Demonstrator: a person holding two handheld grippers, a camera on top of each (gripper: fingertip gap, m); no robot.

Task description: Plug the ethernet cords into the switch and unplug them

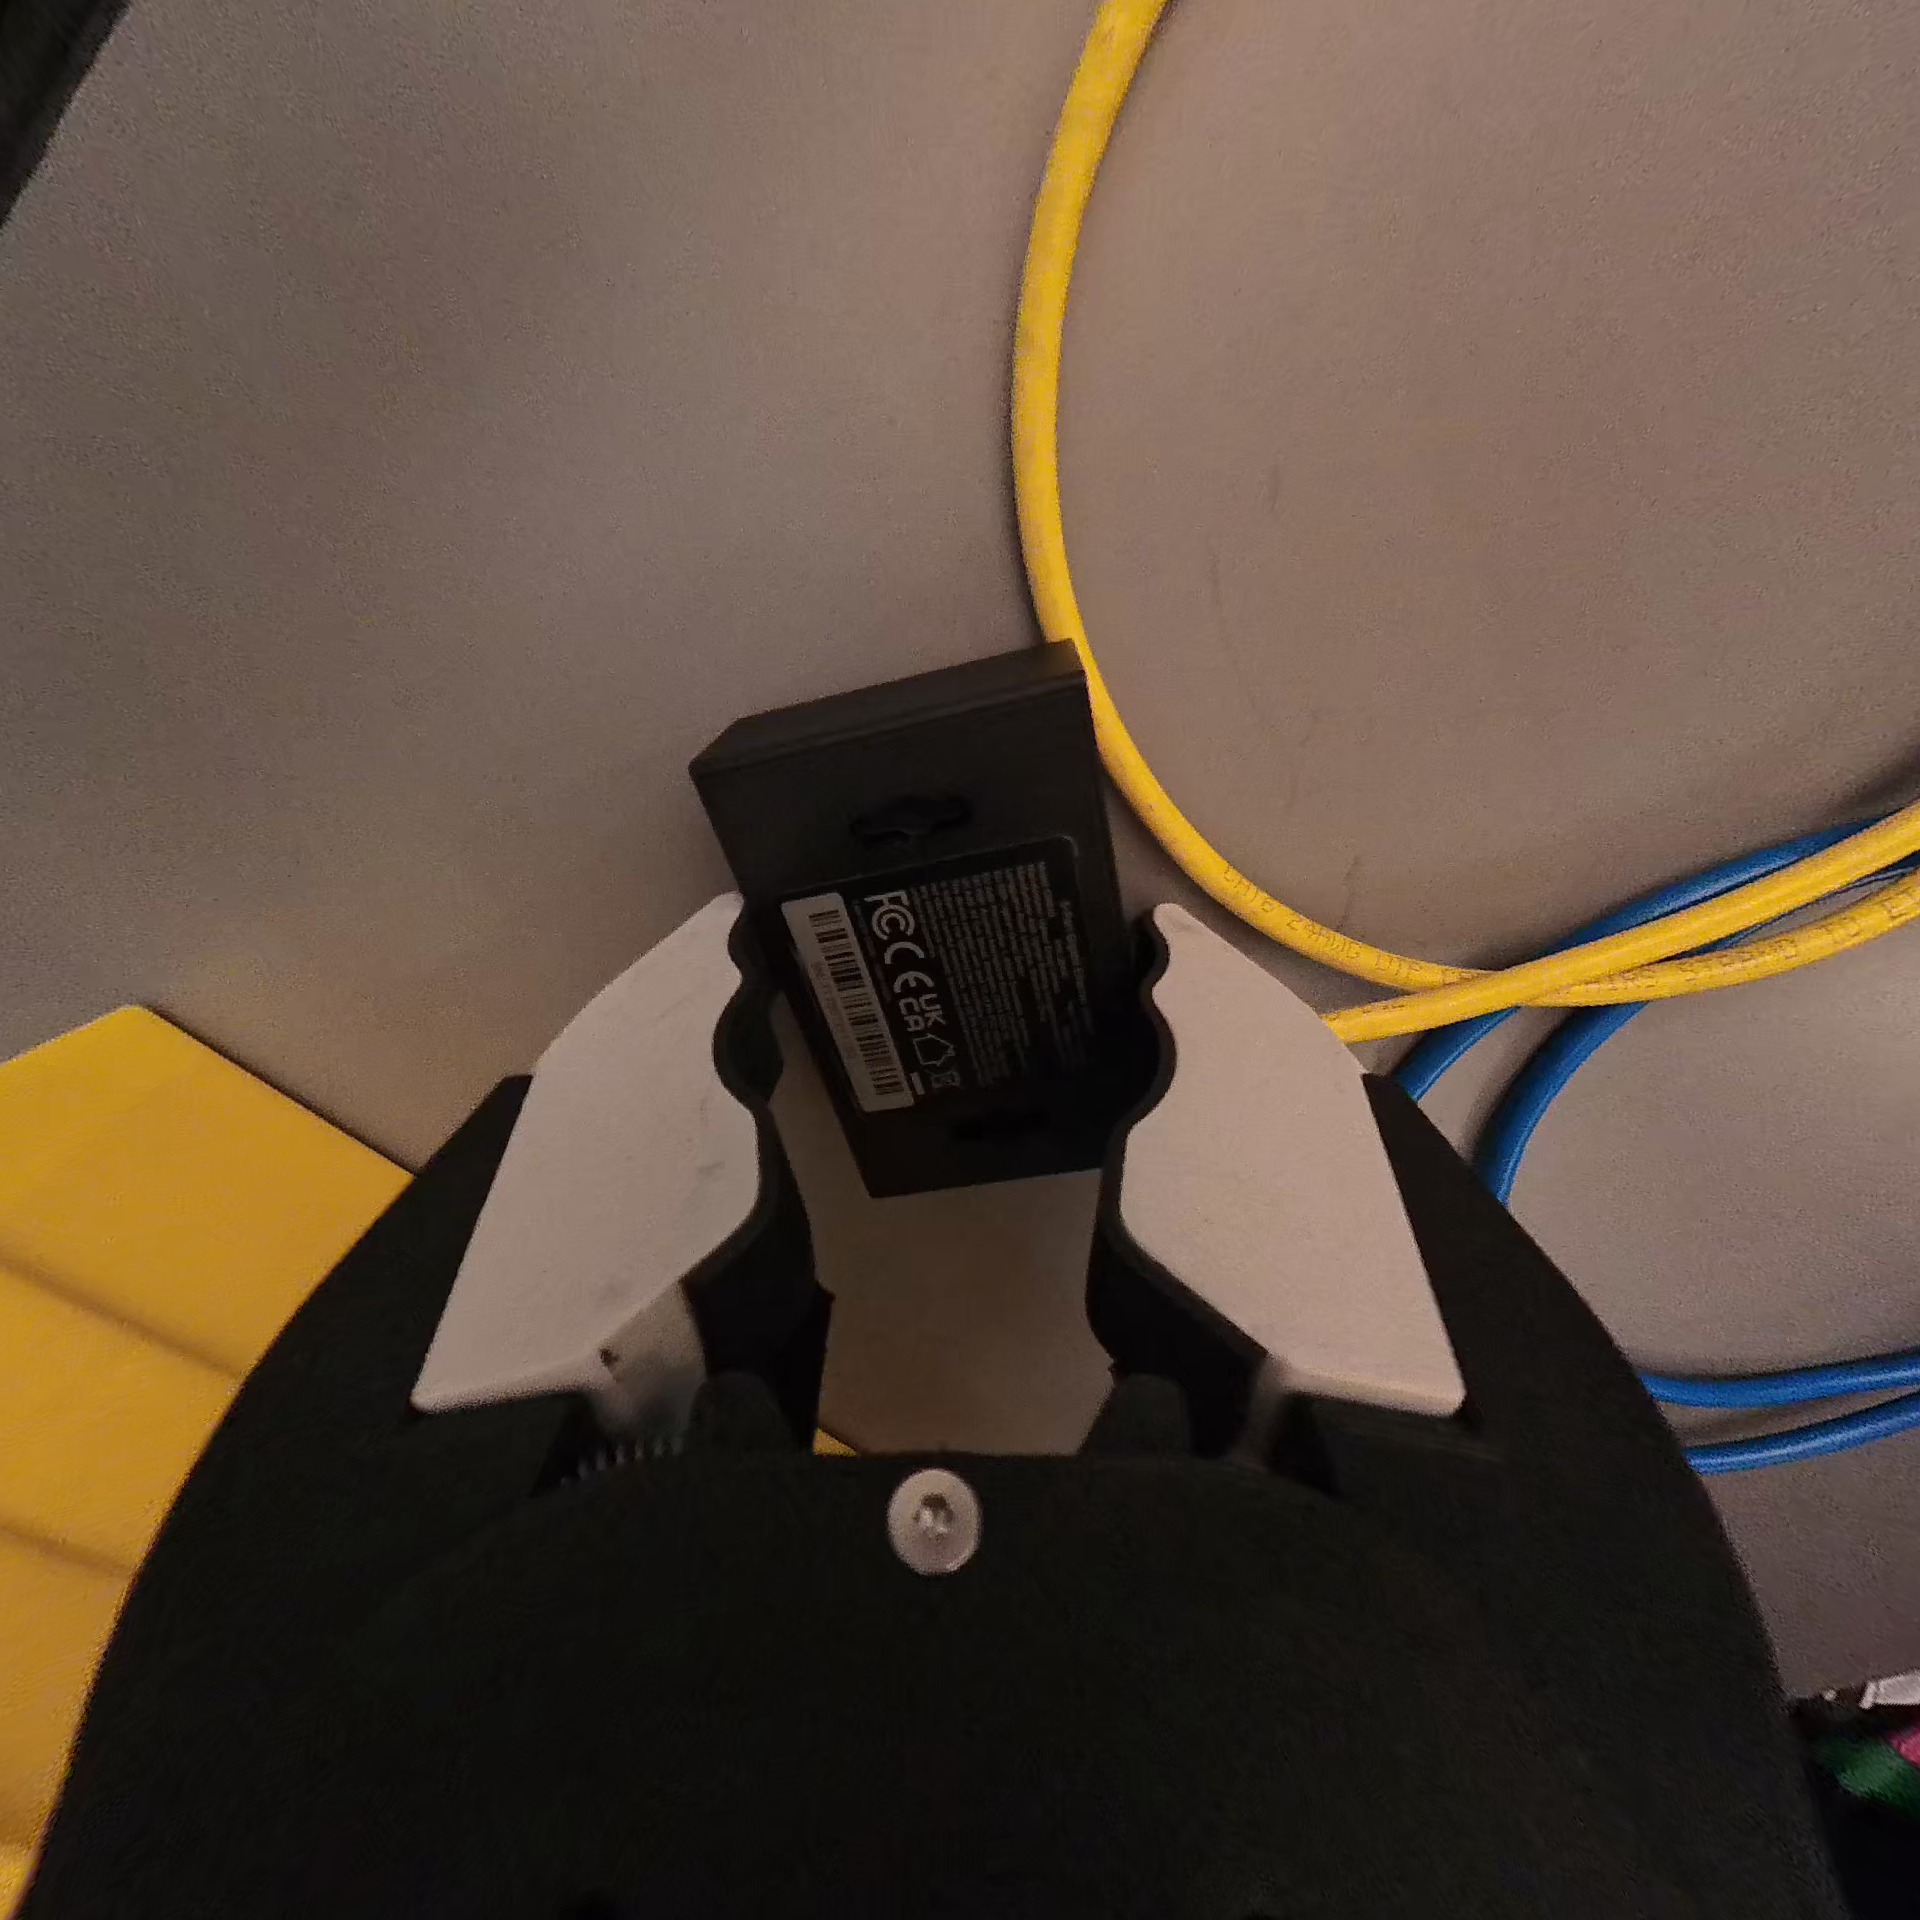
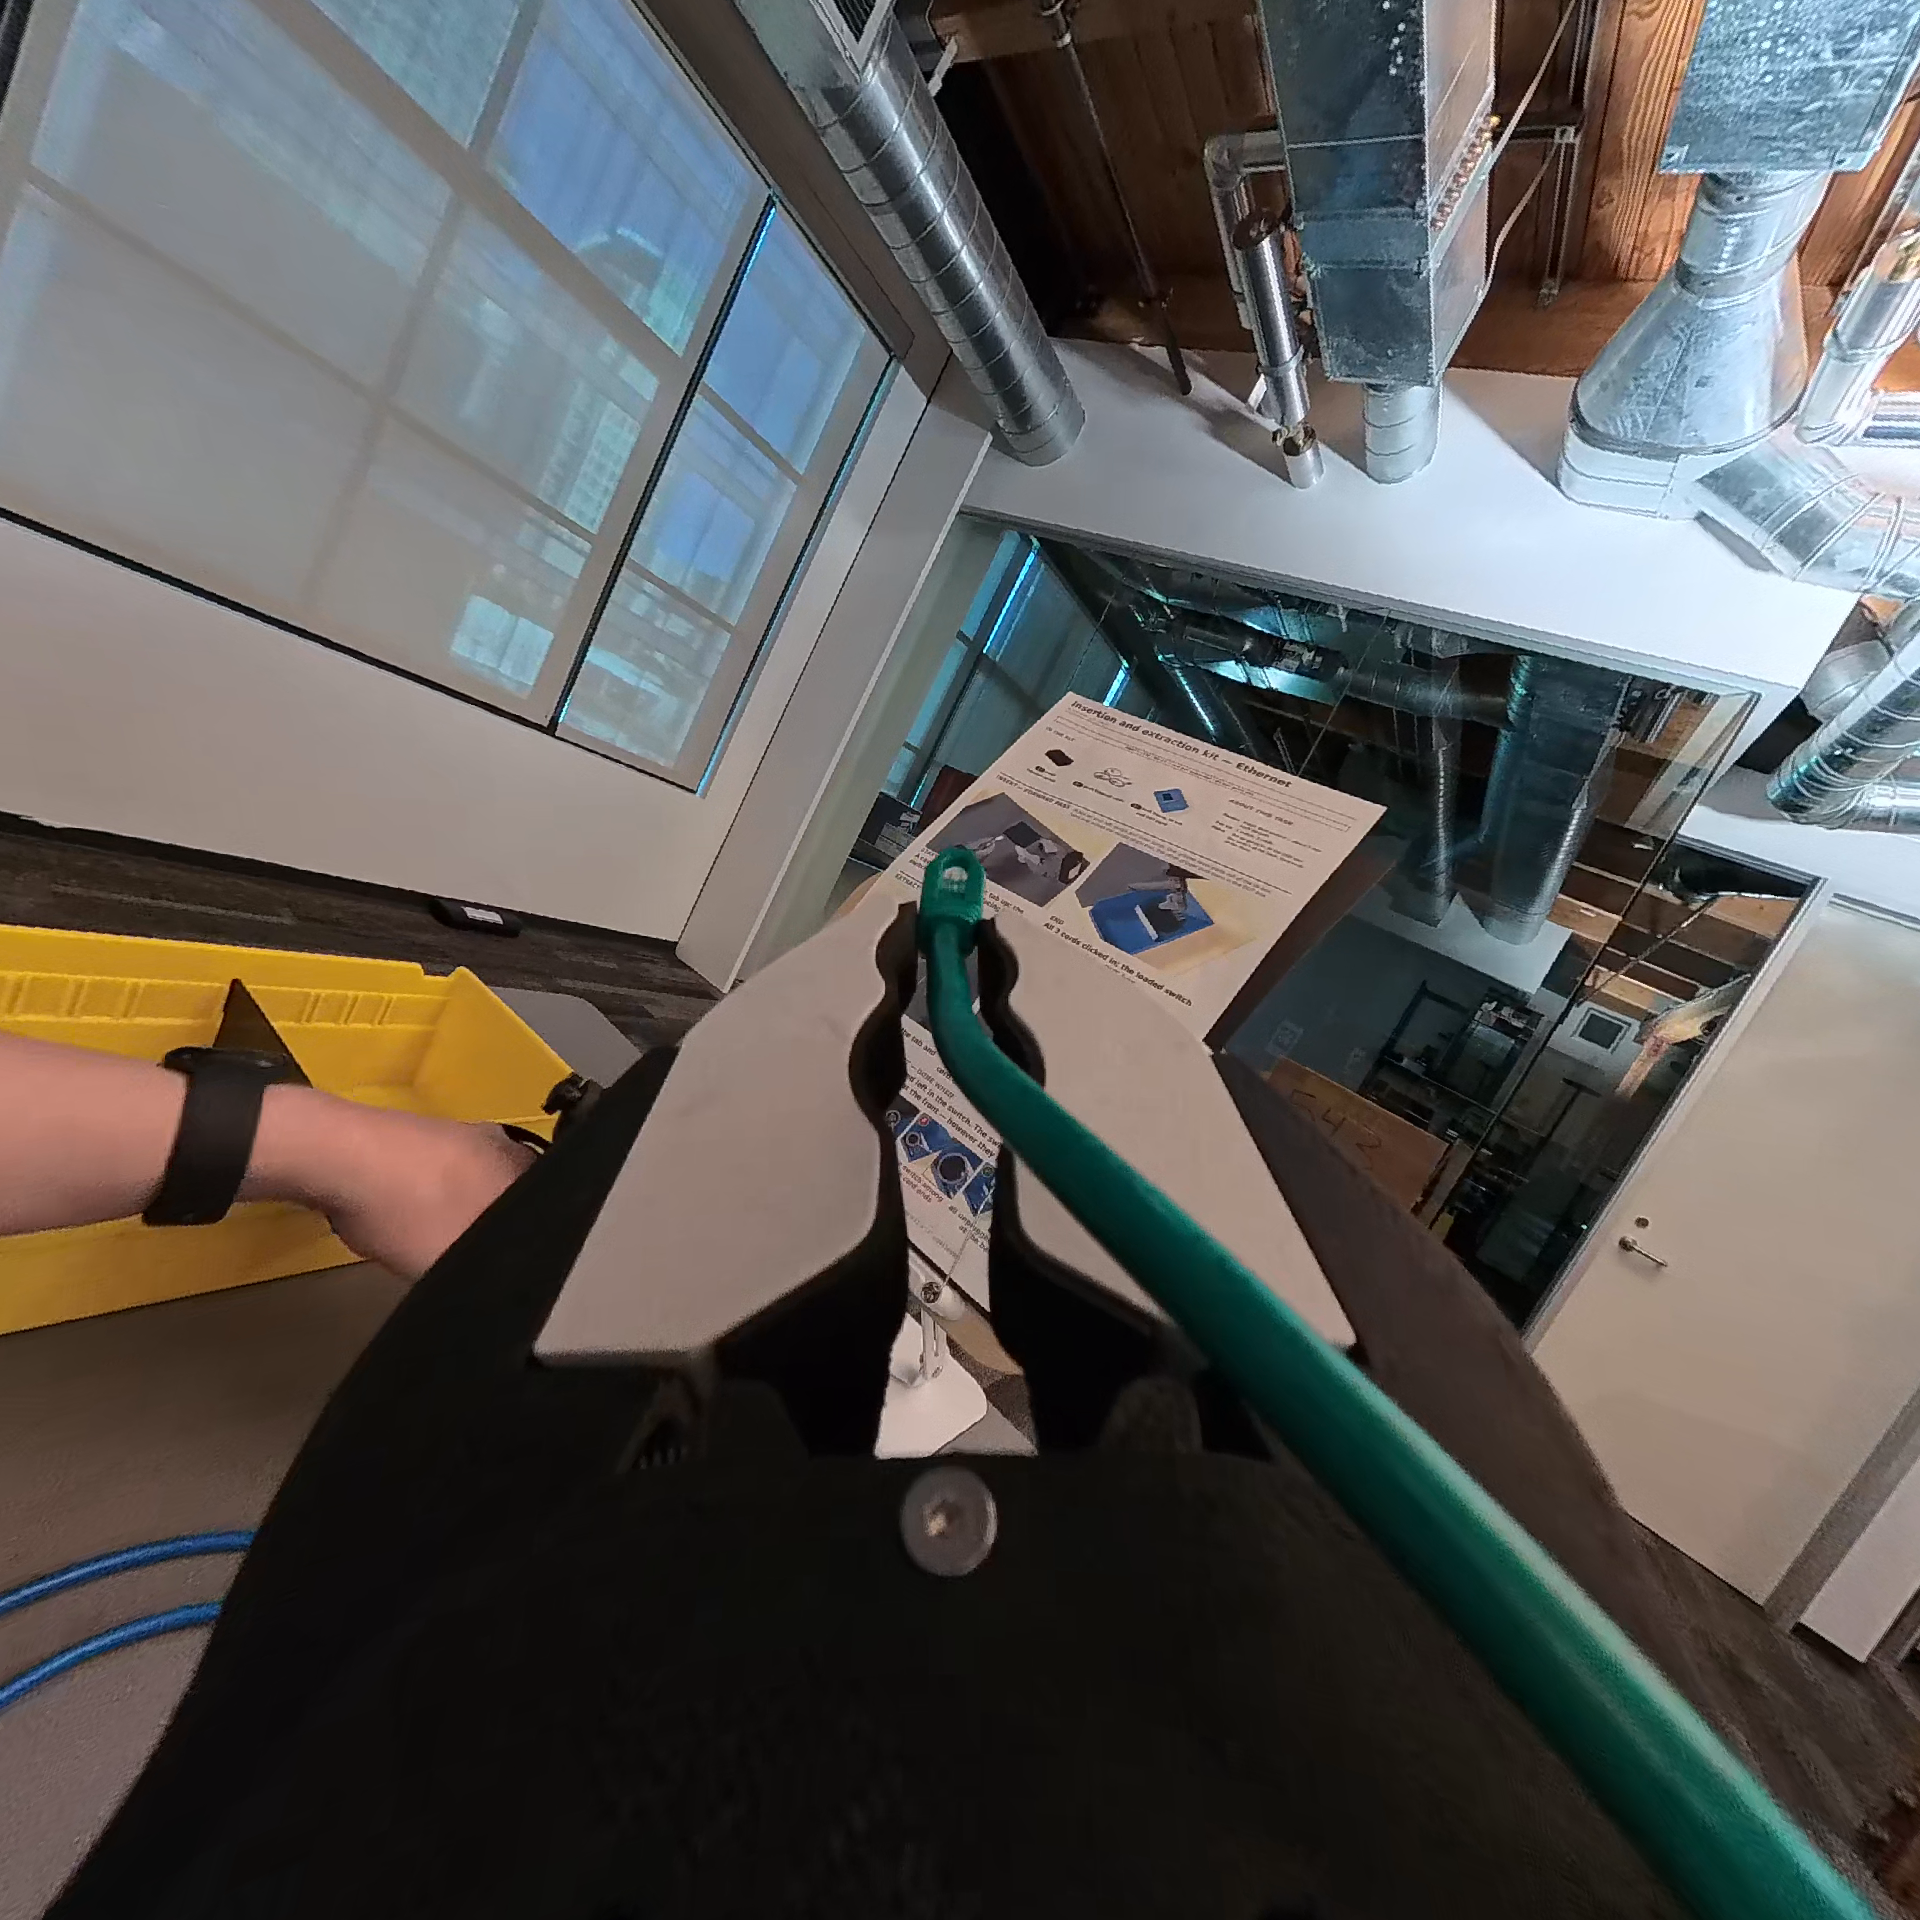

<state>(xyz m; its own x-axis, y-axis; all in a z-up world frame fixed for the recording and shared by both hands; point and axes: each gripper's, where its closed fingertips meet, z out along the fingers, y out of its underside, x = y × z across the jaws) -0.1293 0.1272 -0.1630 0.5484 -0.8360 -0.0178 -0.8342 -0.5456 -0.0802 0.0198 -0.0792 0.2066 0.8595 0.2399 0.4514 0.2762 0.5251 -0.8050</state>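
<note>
In the left wrist view my left gripper (image 1: 940,935) is shut on a black ethernet switch (image 1: 925,831), label side facing the camera, held above the grey table (image 1: 468,468). Its ports are hidden from view. A yellow ethernet cord (image 1: 1039,416) curves past the switch's right side, and a blue cord (image 1: 1558,1039) loops at the right. In the right wrist view my right gripper (image 2: 951,925) is shut on a green ethernet cord (image 2: 1195,1247) just behind its plug (image 2: 951,878), which points up and away from the table.
A yellow bin (image 1: 135,1247) stands at the left; it also shows in the right wrist view (image 2: 260,1008), with a person's forearm and black wristband (image 2: 208,1132) in front. A printed instruction sheet (image 2: 1195,862) stands upright ahead. Blue cord (image 2: 94,1590) lies on the table. Tip to tip, the grippers are about 45 cm apart.
</note>
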